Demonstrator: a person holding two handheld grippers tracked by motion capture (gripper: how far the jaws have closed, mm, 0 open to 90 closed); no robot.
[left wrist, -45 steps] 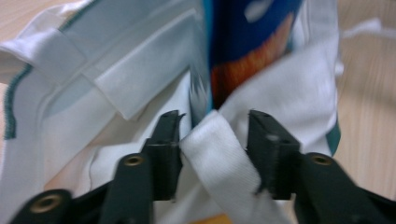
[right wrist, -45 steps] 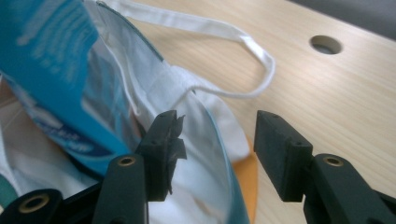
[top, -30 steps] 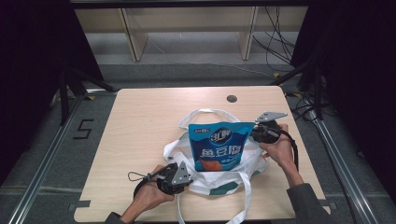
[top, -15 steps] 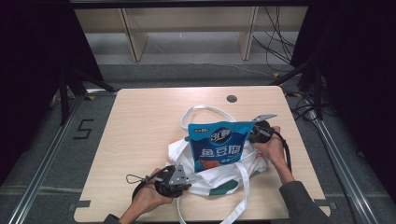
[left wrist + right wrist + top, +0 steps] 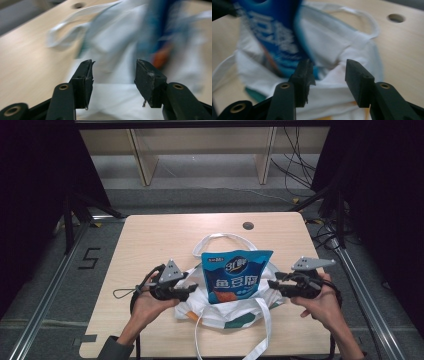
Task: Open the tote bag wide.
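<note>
Snack bag (image 5: 235,276), blue with white lettering and an orange patch low on its front, stands upright in a white cloth tote (image 5: 227,312) that lies crumpled near the front edge of the table (image 5: 150,235), about midway between its left and right edges. The bag's lower part sits inside the tote's mouth, its top well above the cloth. One white handle loops toward the back of the table behind the bag; two more straps trail over the front edge.

Left gripper (image 5: 192,289) hovers just beside the tote's left side, pointing at the bag. Its jaws have just been opening and now stand apart with nothing pinched between them; in the left gripper view (image 5: 113,72) white cloth lies blurred beyond the gap.

Right gripper (image 5: 272,284) hangs just beside the tote's right side, facing the other one across the bag. Its jaws have also just been opening and stand apart, pressing on nothing; the right gripper view (image 5: 328,72) shows the tote's rim beyond them. A small round hole (image 5: 248,225) sits near the table's back edge.
</note>
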